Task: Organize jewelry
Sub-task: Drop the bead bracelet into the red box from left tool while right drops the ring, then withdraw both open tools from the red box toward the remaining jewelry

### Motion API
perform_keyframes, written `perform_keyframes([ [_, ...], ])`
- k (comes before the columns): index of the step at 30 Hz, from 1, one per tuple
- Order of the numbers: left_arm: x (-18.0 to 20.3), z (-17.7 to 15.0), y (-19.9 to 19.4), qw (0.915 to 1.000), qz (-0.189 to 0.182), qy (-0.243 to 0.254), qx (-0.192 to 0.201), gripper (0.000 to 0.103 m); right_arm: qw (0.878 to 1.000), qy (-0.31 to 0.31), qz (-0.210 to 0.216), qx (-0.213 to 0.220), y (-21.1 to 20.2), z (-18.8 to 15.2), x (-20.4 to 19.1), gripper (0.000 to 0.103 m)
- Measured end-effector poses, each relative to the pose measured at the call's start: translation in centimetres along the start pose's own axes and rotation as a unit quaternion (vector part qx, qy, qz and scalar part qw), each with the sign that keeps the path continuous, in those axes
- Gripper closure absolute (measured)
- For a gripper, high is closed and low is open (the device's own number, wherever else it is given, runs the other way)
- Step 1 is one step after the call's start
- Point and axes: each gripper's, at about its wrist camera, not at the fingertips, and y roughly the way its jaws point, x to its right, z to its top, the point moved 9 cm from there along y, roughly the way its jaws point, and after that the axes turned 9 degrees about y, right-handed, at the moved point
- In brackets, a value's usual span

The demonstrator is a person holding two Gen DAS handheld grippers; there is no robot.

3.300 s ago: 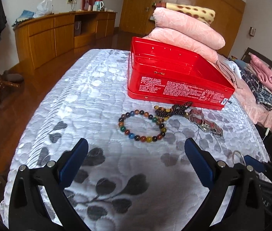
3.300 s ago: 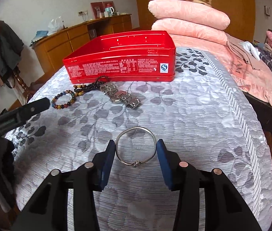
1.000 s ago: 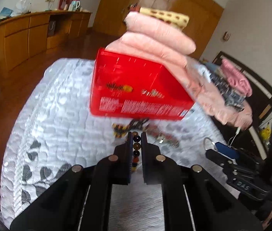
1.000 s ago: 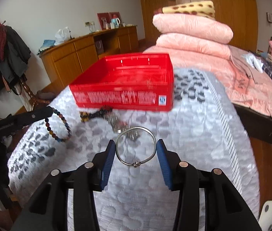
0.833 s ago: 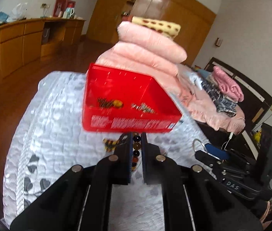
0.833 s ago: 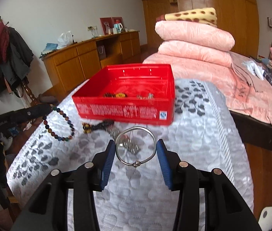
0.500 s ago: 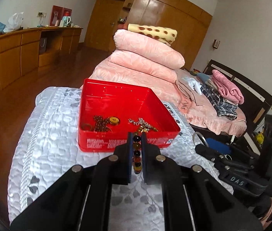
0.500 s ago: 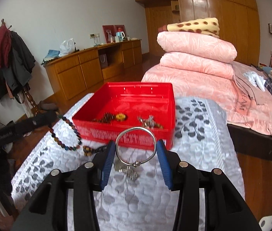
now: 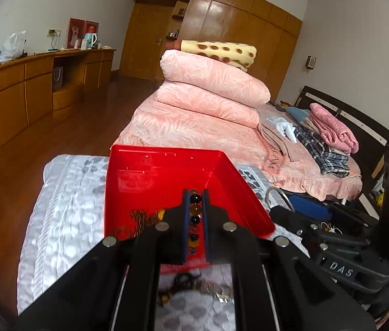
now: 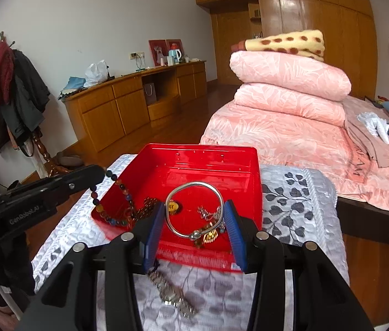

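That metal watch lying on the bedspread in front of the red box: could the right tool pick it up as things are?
Probably not yet. The right tool is already shut on the silver bangle over the red box. The watch lies uncovered on the bedspread just below, so only the bangle stands in the way.

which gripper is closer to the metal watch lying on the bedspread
Right. The right gripper hangs just above the metal watch, by the red box; the left gripper is off to the side.
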Motion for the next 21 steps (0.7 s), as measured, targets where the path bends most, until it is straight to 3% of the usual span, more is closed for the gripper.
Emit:
perform_keyframes([
  [9,-2.5,-1.3,6.0,0.9986,0.012,-0.017,-0.048,0.094,0.999,0.019,-0.015,-0.034,5.5,-0.3,1.9,0.058],
  [13,-3.4,-1.9,6.7,0.9979,0.022,-0.025,-0.056,0.075,0.999,0.024,-0.018,-0.035,5.7,-0.4,2.8,0.058],
  [21,-3.6,-1.7,5.1,0.9978,0.053,-0.007,-0.040,0.056,0.999,0.037,-0.020,-0.014,3.8,-0.1,3.6,0.052],
])
